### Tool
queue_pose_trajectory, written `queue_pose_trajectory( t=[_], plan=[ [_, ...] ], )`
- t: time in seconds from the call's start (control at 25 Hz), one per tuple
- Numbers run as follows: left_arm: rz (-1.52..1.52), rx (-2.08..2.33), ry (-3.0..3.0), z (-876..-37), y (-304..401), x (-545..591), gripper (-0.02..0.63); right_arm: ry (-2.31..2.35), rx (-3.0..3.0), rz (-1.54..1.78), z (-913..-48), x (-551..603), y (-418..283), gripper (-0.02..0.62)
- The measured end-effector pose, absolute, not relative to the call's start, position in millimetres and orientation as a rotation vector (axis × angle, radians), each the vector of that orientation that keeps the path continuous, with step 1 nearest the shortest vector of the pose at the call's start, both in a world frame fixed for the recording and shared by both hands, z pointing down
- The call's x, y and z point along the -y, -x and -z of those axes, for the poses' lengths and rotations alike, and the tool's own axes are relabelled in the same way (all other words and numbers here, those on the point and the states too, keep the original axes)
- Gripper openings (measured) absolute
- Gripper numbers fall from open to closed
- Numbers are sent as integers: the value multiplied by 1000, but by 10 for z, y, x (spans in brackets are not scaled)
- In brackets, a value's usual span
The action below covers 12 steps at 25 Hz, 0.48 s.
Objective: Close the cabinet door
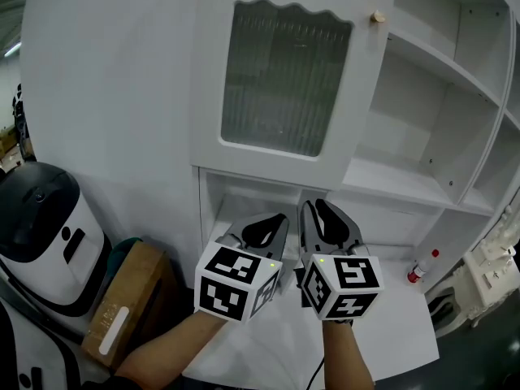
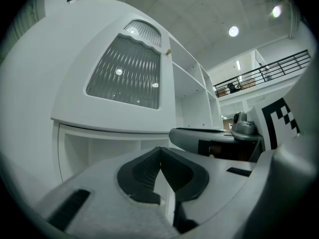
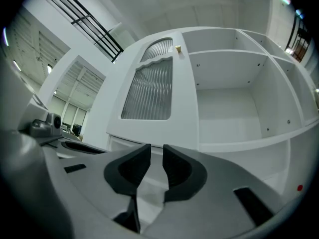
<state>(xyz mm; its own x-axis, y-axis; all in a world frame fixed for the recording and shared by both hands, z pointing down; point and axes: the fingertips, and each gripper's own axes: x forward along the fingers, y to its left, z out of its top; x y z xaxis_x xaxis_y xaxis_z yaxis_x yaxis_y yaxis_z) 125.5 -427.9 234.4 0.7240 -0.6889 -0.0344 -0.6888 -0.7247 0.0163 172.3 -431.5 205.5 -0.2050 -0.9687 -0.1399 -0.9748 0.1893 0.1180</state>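
Holding two grippers side by side over the white table, just below the white cabinet door with a ribbed frosted-glass panel. Pointing the left gripper about level at the recess under that door, with fingers pressed together at the tips and pinching nothing. Pointing the right gripper slightly upward toward the door's lower edge, with fingers parted by a narrow gap and nothing between them. Finding the door swung open, leaving the tall white cabinet with bare shelves exposed to its right. Spotting the door's small round pale knob on its upper right edge, well apart from both grippers. Noting a small bottle with a red cap standing on the table at the right. Noting also a rounded black-and-white machine beside a brown cardboard box down at the left.
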Motion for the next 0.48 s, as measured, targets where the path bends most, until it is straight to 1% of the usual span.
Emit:
queue_pose_trajectory(
  t=[0.48],
  plan=[
    [61,1171,-2925,-2342,-959,4146,14,1951,-2430,-256,-2169,4131,-1294,53]
  ],
)
